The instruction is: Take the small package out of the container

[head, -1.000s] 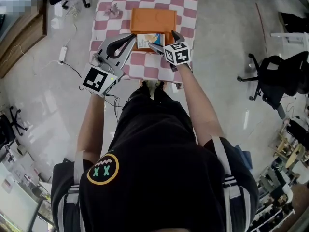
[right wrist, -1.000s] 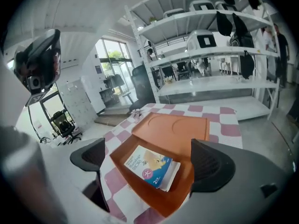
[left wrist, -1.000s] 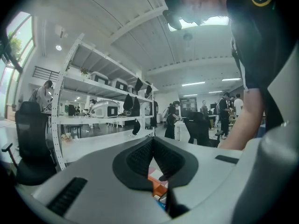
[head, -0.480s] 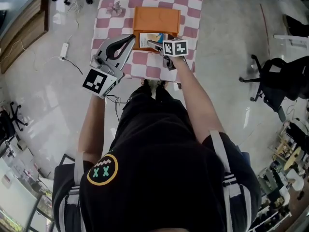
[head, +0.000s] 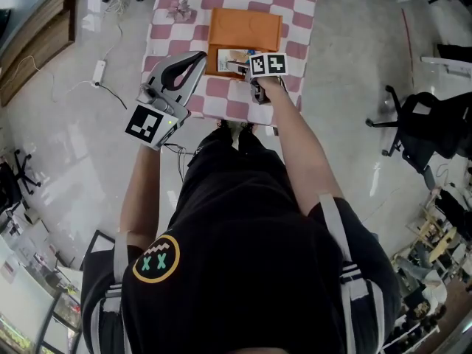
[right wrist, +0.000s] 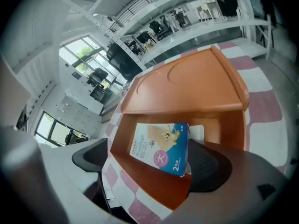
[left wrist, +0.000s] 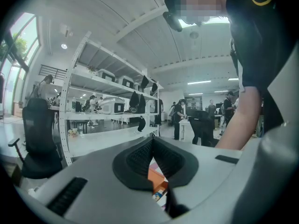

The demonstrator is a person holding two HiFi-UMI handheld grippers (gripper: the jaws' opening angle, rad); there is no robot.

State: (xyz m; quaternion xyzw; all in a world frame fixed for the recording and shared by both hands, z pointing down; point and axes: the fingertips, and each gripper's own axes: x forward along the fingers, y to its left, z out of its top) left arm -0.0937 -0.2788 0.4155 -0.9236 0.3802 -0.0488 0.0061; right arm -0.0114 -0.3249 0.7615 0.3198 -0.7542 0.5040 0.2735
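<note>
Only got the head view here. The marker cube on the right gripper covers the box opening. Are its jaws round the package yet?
Observer: Yes. In the right gripper view, the right gripper has its jaws apart with the package between them, not clamped.
Operator: How close are the jaws?
Observer: One jaw is at the package's edge. The other stands clear of it, over the wall of the orange box.
Operator: Left gripper?
Observer: The left gripper has its jaws together with nothing in them, and it is aimed out at the shelves.
</note>
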